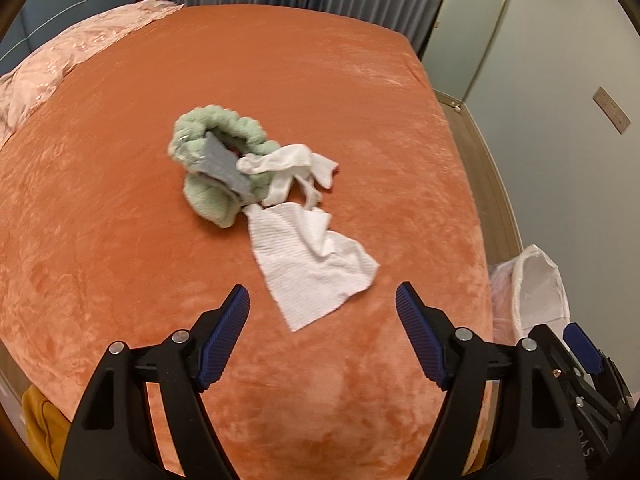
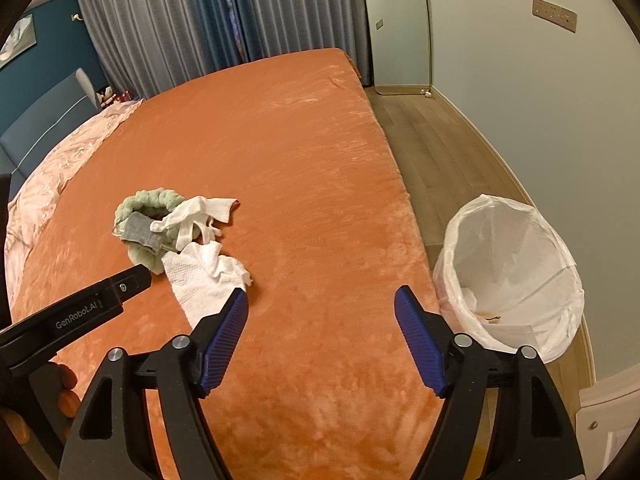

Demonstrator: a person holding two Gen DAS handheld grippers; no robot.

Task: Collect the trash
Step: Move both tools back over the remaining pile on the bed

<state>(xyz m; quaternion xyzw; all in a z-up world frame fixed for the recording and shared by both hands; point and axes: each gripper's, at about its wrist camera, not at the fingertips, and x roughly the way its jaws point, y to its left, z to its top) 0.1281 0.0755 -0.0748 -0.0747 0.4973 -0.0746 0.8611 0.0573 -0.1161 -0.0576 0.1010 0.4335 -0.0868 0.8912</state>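
Note:
A crumpled white paper towel (image 1: 310, 266) (image 2: 202, 276) lies on the orange bed cover (image 1: 280, 92) (image 2: 304, 184). Just beyond it sits a pile: a fluffy green cloth (image 1: 208, 196) (image 2: 142, 204), a grey sock (image 1: 222, 162) (image 2: 138, 234) and a white sock (image 1: 292, 164) (image 2: 196, 210). My left gripper (image 1: 323, 302) hovers open over the bed, just short of the towel, nothing between its fingers. My right gripper (image 2: 321, 302) is open too, over bare cover to the right of the towel. The left gripper's body (image 2: 100, 304) shows in the right wrist view.
A bin lined with a white bag (image 2: 516, 272) (image 1: 532, 284) stands on the wood floor right of the bed, a few scraps inside. A pink quilt (image 1: 52, 68) (image 2: 52, 176) covers the bed's far left. Grey curtains (image 2: 200, 20) hang behind; a wall runs along the right.

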